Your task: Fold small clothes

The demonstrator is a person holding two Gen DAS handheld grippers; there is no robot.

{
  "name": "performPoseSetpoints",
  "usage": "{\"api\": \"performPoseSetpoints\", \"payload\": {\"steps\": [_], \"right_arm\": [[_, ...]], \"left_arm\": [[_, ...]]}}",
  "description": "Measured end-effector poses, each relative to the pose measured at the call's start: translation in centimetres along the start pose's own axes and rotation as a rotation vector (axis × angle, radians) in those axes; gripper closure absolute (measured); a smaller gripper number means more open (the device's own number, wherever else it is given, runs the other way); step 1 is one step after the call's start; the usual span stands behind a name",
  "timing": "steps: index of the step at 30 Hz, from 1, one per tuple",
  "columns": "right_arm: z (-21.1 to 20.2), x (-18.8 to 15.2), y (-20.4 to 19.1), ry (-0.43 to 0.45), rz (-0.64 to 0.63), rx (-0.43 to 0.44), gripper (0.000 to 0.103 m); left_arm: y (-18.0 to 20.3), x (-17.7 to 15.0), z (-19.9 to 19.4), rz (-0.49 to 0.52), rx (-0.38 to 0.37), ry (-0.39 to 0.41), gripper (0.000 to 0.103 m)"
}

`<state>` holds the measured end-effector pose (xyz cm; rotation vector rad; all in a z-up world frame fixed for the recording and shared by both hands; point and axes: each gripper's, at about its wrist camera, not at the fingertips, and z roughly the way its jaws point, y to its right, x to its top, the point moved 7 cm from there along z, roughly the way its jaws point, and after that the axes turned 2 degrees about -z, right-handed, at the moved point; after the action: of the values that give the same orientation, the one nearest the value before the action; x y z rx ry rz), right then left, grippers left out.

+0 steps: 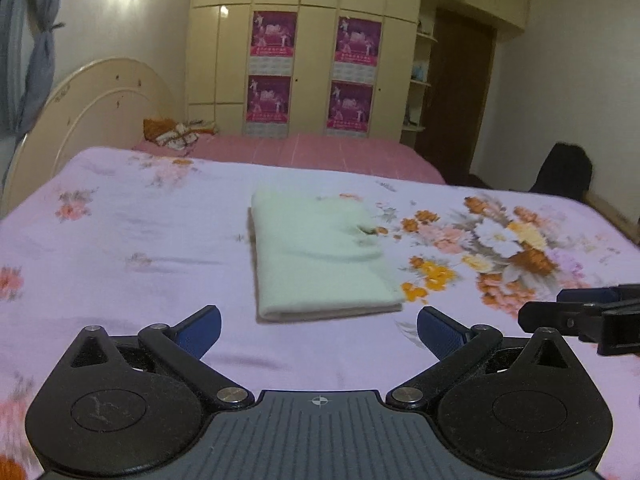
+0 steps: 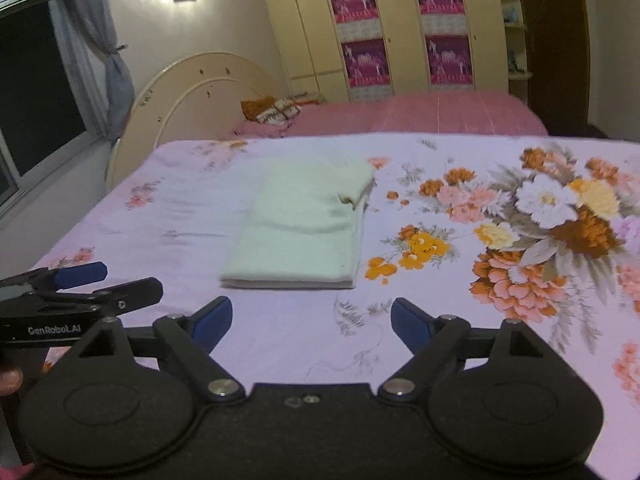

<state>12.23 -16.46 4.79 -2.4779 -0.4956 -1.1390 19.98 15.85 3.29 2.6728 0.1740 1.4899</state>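
Observation:
A pale green small garment (image 1: pixel 320 256) lies folded into a neat rectangle on the lilac floral bedsheet (image 1: pixel 140 240). It also shows in the right wrist view (image 2: pixel 304 232). My left gripper (image 1: pixel 319 330) is open and empty, just short of the garment's near edge. My right gripper (image 2: pixel 312 320) is open and empty, also just short of that edge. The right gripper shows at the right edge of the left wrist view (image 1: pixel 560 308), and the left gripper at the left of the right wrist view (image 2: pixel 108 280).
A pink bed (image 1: pixel 304 152) with a patterned cushion (image 1: pixel 176 132) lies beyond the sheet. A cream headboard (image 1: pixel 92 104) stands at left, a wardrobe (image 1: pixel 304 60) with magenta posters behind, a dark chair (image 1: pixel 564 168) at right.

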Motion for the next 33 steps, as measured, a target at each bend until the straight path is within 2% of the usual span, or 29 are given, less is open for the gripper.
{"api": "performPoseSetpoints", "payload": {"steps": [7,14,19,33], "right_arm": [[-3.7,-0.6,-1.8,0.065,-0.002,-0.057,0.014],[-5.8,-1.0,-2.6,0.111,0.001,-0.099,0.014],[-6.7,-1.0,-3.5,0.134,-0.02,-0.119,0.013],[-6.2,-1.2,-4.7,0.124,-0.034,-0.117,0.012]], "left_arm": [[0.6,-0.2,-4.4,-0.01,-0.041,0.046,0.0],[1.0,-0.9,-6.6,0.023,-0.051,0.067,0.0],[0.7,-1.3,-7.5,0.009,-0.053,0.069,0.0],[0.0,-1.2,-7.7,0.004,-0.051,0.083,0.0]]}}
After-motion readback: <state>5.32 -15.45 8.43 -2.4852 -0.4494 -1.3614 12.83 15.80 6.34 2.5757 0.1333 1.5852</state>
